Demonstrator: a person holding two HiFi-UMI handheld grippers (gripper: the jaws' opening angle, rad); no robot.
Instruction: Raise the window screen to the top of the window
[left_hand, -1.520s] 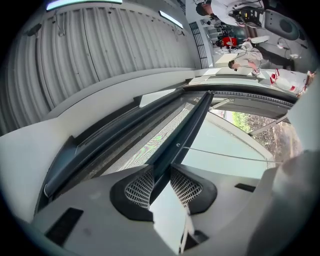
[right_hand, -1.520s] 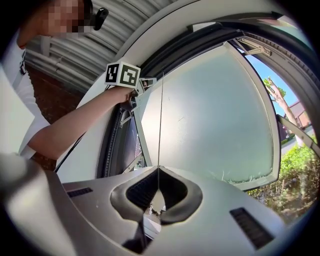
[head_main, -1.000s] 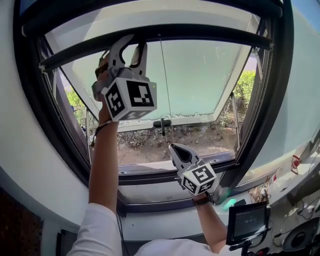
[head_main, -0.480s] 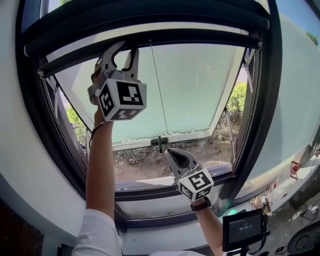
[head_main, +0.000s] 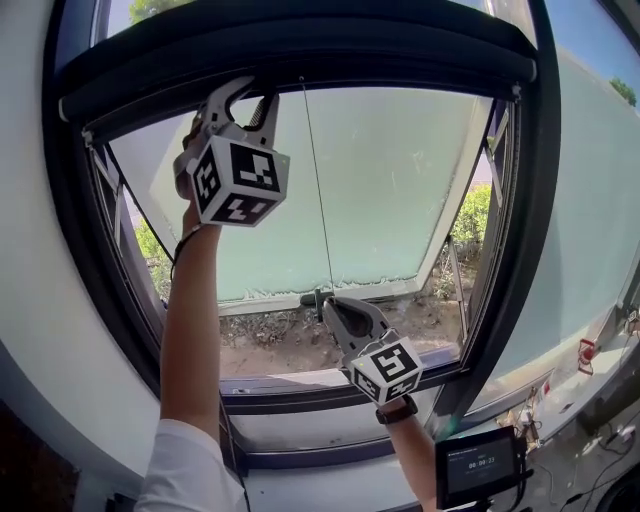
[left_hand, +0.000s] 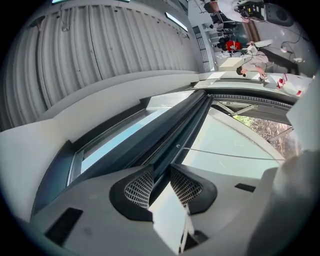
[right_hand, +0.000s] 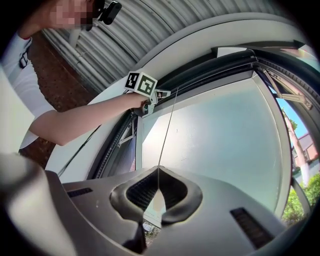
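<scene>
A dark-framed window (head_main: 520, 250) fills the head view. At ten o'clock, a raised bare arm (head_main: 190, 330) holds the left gripper (head_main: 250, 92). Its fingers clamp the dark screen rail (head_main: 400, 78) between them, a narrow gap apart. The rail lies across the top of the window from ten to two o'clock, just beneath the roller housing (head_main: 300, 40). A thin pull cord (head_main: 318, 200) drops from the rail's middle toward six o'clock. There the right gripper (head_main: 326, 300) pinches the cord, fingers pressed fully together. Behind, a frosted pane (head_main: 400, 180) tilts outward over bare ground (head_main: 290, 335).
</scene>
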